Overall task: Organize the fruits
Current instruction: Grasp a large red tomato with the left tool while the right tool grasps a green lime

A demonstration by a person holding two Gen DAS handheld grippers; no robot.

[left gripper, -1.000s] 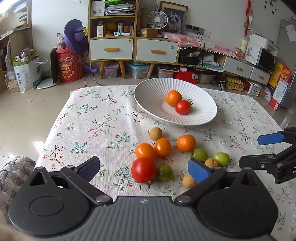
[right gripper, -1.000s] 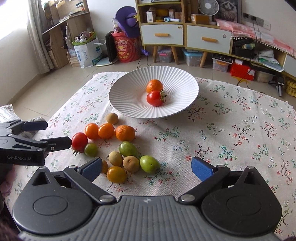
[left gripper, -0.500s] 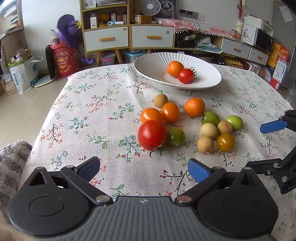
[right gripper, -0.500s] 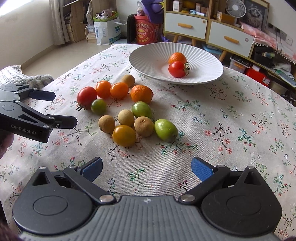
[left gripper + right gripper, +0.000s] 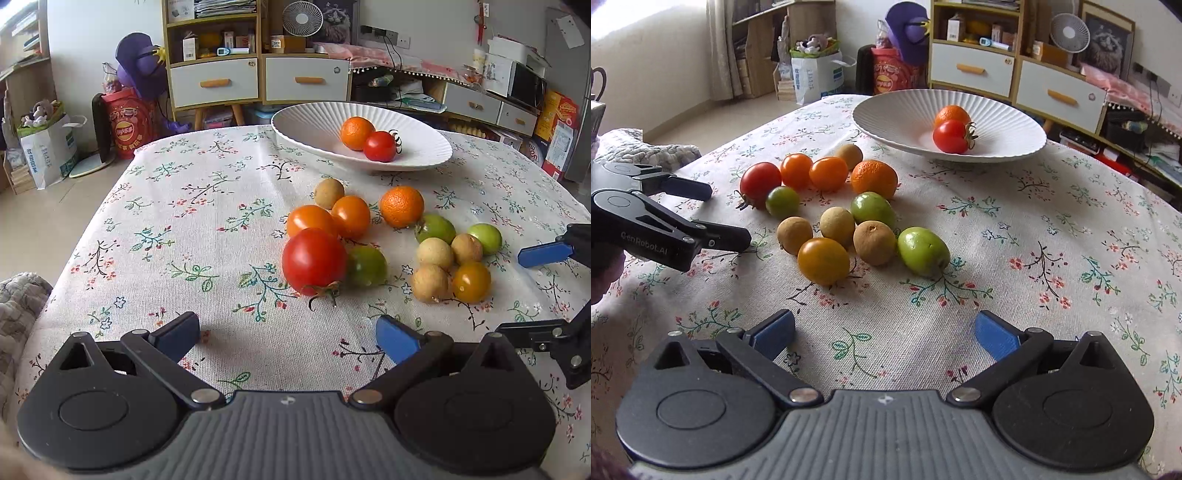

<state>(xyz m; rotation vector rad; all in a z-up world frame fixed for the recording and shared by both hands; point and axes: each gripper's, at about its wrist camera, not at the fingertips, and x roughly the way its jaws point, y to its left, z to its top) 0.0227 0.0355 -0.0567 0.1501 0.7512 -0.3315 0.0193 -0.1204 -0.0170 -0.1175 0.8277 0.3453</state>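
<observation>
Right wrist view alone shows the left gripper [image 5: 726,212] from outside, low beside the red tomato [image 5: 760,180]; both grippers' fingers spread, empty.

- I'm looking into a lived-in home living room.
- Cluttered shelf cabinet [image 5: 218,51] with drawers, desk fan [image 5: 302,18], framed cat picture [image 5: 1106,37].
- Floral cloth [image 5: 207,206] covers my counter.

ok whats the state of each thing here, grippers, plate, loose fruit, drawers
left gripper: open, empty, low over the cloth before the big red tomato
right gripper: open, empty, facing the yellow tomato
white plate: upright on the table, holds one orange and one red tomato
loose fruit: twelve pieces on the tablecloth, none gripped
cabinet drawers: shut
</observation>
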